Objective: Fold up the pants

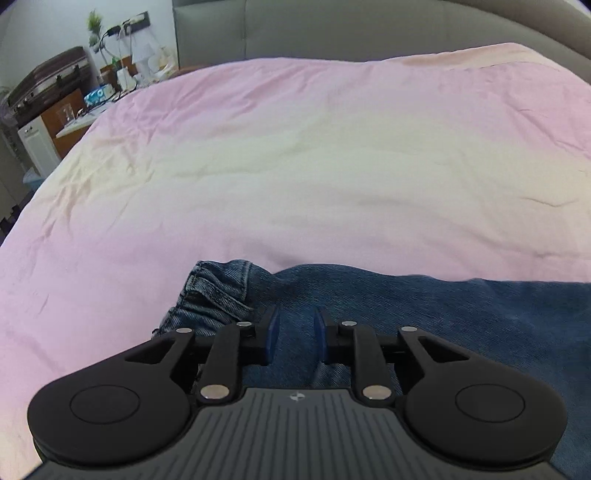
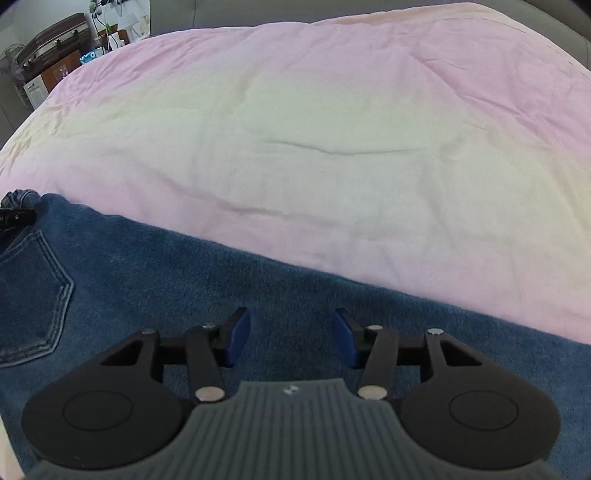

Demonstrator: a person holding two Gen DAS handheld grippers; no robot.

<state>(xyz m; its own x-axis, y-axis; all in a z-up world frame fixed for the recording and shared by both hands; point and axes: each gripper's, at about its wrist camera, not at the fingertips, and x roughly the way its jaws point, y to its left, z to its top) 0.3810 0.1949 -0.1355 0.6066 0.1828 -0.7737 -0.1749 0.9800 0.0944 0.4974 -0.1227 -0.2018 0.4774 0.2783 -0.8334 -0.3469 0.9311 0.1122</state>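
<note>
Blue denim pants lie flat along the near edge of a pink bed cover. In the left wrist view my left gripper hovers over the waistband end, where a bunched lighter waistband shows; its jaws stand a little apart with nothing between them. In the right wrist view the pants run across the bottom, with a back pocket at the left. My right gripper is open and empty above the leg. The left gripper's tip shows at the far left edge.
The pink cover spreads wide beyond the pants. A grey padded headboard stands at the back. A cluttered bedside table with a suitcase, lamp and plant sits at the far left.
</note>
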